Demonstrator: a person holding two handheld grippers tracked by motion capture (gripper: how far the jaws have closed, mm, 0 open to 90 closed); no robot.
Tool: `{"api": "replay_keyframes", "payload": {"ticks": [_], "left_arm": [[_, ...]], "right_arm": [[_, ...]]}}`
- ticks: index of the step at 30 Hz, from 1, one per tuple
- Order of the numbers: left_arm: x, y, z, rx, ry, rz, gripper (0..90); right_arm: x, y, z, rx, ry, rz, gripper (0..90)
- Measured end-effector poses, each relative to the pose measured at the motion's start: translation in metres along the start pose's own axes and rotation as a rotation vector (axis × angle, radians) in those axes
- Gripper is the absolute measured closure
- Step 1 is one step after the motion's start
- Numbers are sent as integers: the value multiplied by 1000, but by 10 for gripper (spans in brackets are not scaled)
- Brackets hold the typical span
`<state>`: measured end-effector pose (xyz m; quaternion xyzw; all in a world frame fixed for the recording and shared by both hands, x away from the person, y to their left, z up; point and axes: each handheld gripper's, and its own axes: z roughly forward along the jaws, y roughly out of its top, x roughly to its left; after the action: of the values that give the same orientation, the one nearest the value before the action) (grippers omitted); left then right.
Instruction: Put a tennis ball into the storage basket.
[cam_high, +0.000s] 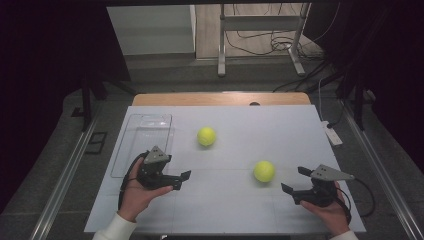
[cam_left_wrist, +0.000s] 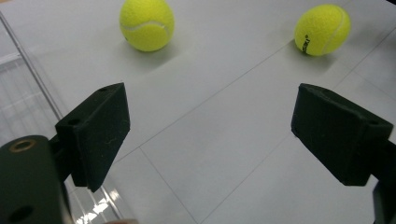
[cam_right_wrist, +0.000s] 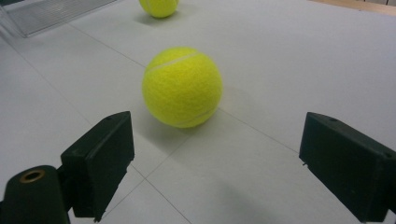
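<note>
Both claws gape wide, empty — right claw near the ball; a glancing nudge could roll it across the counter.

Two fuzzy yellow-green tennis balls rest well apart on my white surface. The nearer tennis ball sits just ahead of my right tongs, untouched, its white seam curving across the top. The farther tennis ball lies near the middle.

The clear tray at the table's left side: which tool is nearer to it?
Left. The left tool hovers just beside the clear tray, jaws open; the right tool is far across the table, near a tennis ball.
</note>
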<state>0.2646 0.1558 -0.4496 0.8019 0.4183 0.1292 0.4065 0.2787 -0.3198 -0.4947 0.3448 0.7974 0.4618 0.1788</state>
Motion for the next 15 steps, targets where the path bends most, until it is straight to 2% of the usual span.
{"api": "replay_keyframes", "payload": {"ticks": [6,11,15], "left_arm": [[-1,7,3,7,-13,8,107],[-1,13,2,-10,-28,33,87],[1,19,2,-21,-30,36,81]], "right_arm": [[0,0,0,2,0,-2,105],[0,0,0,2,-2,-5,105],[0,-1,1,5,-2,-3,105]]}}
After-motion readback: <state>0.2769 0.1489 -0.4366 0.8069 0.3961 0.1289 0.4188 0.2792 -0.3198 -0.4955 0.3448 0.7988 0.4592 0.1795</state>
